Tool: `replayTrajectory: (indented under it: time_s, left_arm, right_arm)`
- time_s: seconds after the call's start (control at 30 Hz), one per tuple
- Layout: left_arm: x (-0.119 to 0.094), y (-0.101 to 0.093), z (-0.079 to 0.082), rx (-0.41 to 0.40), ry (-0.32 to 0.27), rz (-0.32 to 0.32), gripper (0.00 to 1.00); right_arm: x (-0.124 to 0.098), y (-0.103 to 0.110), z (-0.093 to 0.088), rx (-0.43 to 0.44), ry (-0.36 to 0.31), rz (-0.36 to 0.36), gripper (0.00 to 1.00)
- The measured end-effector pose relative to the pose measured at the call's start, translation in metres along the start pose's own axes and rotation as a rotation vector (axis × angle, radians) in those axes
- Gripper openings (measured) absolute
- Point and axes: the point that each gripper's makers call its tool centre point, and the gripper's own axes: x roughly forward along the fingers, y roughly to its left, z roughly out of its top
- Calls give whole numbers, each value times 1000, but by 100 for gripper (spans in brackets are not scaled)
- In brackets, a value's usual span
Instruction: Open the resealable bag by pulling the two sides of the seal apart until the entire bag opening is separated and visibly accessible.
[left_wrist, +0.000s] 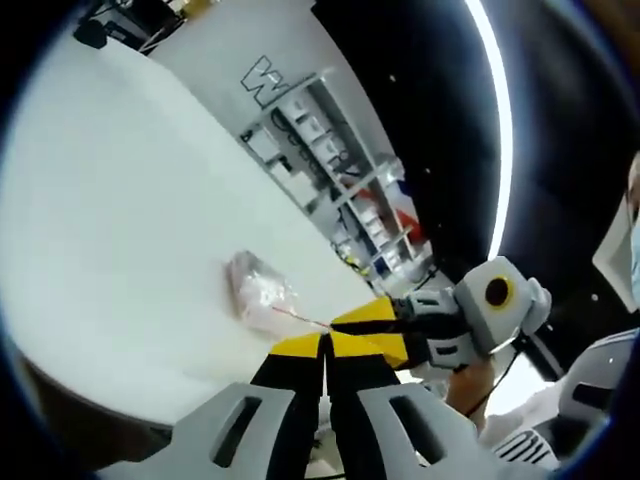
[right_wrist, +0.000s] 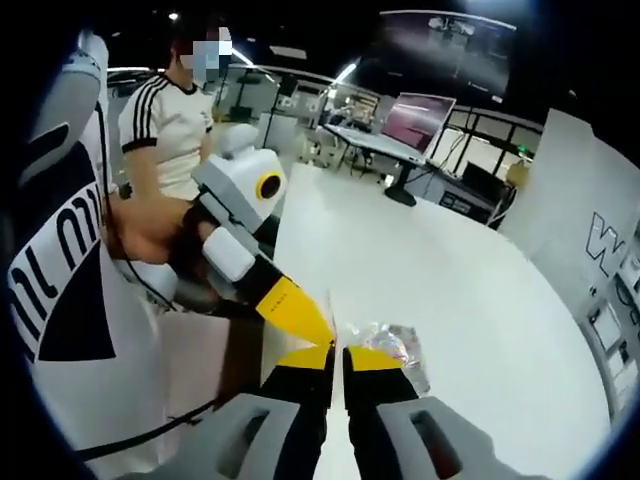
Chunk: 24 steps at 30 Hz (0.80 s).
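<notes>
Left hand-held gripper (left_wrist: 326, 345): jaws pressed together at the bag's near edge, pinching the bag (left_wrist: 259, 294), clear and crinkled with pinkish contents, lying on the white worktop (left_wrist: 120, 210). Right hand-held gripper (left_wrist: 372, 318) coming in beside the bag's seal end, yellow tips clamped on that same edge, touching the left tips. From the right gripper view: right hand-held gripper (right_wrist: 339, 358) shut on the bag (right_wrist: 392, 350), left hand-held gripper (right_wrist: 300, 318) angled down right against the bag. Beyond the bag, shelving (left_wrist: 335, 160) past the worktop edge. Behind the left hand-held gripper, a person in a white striped-sleeve shirt (right_wrist: 170, 125).
</notes>
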Motion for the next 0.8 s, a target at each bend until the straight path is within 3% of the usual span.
replayTrajectory:
  time_s: [0.33, 0.5, 0.6, 0.67, 0.8]
  left_arm:
    - [1, 2, 0, 20, 7, 12, 0]
    - [1, 2, -3, 25, 17, 15, 0]
    - [0, 3, -3, 18, 15, 25, 0]
    - [-1, 8, -5, 19, 20, 43, 0]
    - [-1, 9, -7, -12, 18, 28, 0]
  right_arm:
    - [3, 0, -3, -45, 33, -14, 0]
    - [3, 1, -5, -17, 43, 4, 0]
    - [1, -4, 1, -34, 30, -47, 0]
    - [-3, -15, 3, -76, 40, -121, 0]
    - [-8, -14, 10, -48, -6, -106, 0]
